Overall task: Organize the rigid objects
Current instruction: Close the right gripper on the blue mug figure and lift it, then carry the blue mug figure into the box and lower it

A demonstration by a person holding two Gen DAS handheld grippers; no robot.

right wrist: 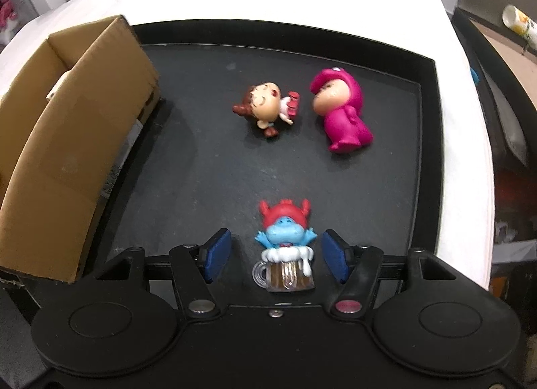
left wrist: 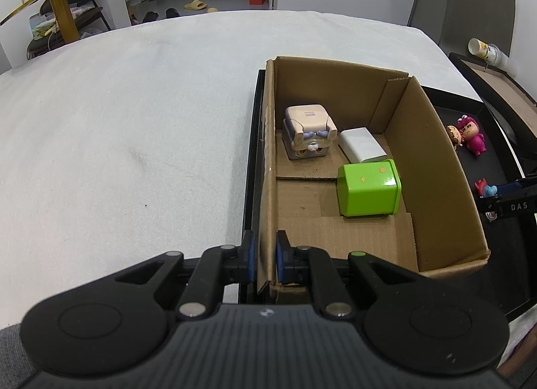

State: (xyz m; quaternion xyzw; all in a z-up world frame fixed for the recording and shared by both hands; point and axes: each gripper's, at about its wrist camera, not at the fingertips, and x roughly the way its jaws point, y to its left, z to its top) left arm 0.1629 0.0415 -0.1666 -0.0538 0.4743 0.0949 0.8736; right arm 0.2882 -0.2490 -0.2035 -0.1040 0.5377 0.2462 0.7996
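Steadying the cardboard box [left wrist: 335, 231] by its near wall with your left tongs [left wrist: 264, 259] clamped there, your right tongs [right wrist: 276, 254] stand spread around the blue figure [right wrist: 285, 248] near the tray's [right wrist: 428, 154] front edge, pads clear of it. Next, close on it and carry it into the box.

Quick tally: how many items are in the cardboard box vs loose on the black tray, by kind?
In the cardboard box:
Green box: 1
White block: 1
Beige cube toy: 1
On the black tray:
Pink figure: 1
Brown-haired doll: 1
Blue figure in a mug: 1
Total: 6 (3 in the box, 3 on the tray)
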